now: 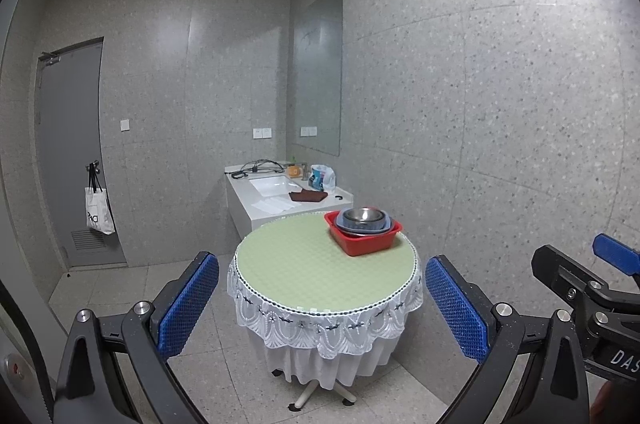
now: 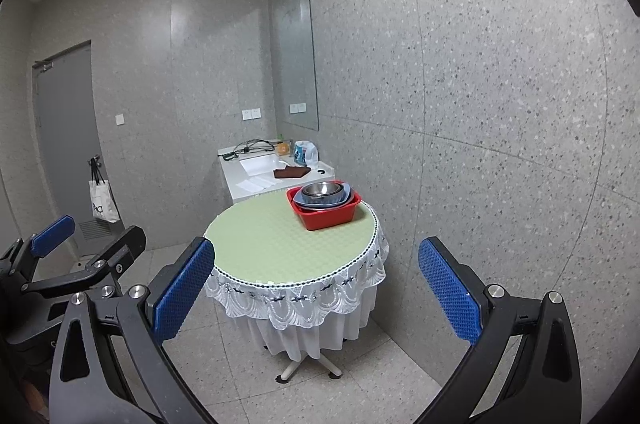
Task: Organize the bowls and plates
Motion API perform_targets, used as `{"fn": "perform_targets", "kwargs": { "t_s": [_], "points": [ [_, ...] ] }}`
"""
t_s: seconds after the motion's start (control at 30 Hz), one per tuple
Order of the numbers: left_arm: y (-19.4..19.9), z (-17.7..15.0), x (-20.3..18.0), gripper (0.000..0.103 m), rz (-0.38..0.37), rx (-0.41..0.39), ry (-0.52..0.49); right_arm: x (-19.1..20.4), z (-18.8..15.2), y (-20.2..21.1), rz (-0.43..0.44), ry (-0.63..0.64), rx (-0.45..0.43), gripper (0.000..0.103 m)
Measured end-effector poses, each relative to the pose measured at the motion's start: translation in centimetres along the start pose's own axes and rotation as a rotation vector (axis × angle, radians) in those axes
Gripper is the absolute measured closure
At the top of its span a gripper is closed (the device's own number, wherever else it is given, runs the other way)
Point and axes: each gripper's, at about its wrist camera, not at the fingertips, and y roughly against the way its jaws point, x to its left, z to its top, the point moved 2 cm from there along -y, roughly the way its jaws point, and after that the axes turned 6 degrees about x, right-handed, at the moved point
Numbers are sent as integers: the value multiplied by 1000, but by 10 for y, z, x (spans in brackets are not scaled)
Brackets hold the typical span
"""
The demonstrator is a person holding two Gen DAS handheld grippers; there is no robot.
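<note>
A red tub (image 1: 368,243) (image 2: 329,217) stands at the far right of a round table with a green top (image 1: 304,264) (image 2: 272,236). Inside it a steel bowl (image 1: 363,213) (image 2: 322,189) nests in blue-grey dishes (image 1: 384,224) (image 2: 343,199). My left gripper (image 1: 322,304) is open and empty, held well short of the table. My right gripper (image 2: 316,298) is open and empty too, also short of the table. Each gripper shows at the edge of the other's view, the right one (image 1: 592,276) and the left one (image 2: 80,248).
A white lace cloth (image 1: 320,324) hangs round the table, which stands on a wheeled base (image 2: 308,364). Behind it is a white sink counter (image 1: 280,200) with cables, a brown cloth and a bag. A grey door (image 1: 72,152) with a tote bag is at left. Speckled wall is close on the right.
</note>
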Motion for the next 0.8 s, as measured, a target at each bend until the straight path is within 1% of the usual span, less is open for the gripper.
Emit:
{"fn": "perform_targets", "kwargs": {
  "t_s": [0.33,0.4,0.8],
  "points": [
    [-7,-2,-11,1,17,2,-1,-3,0,-6,10,3,7,0],
    [-7,-2,-12,1,25,-8,-4,-3,0,-6,13,4,9,0],
    [-11,-9,-20,1,29,-10,1,-3,1,-8,20,10,6,0]
  ]
}}
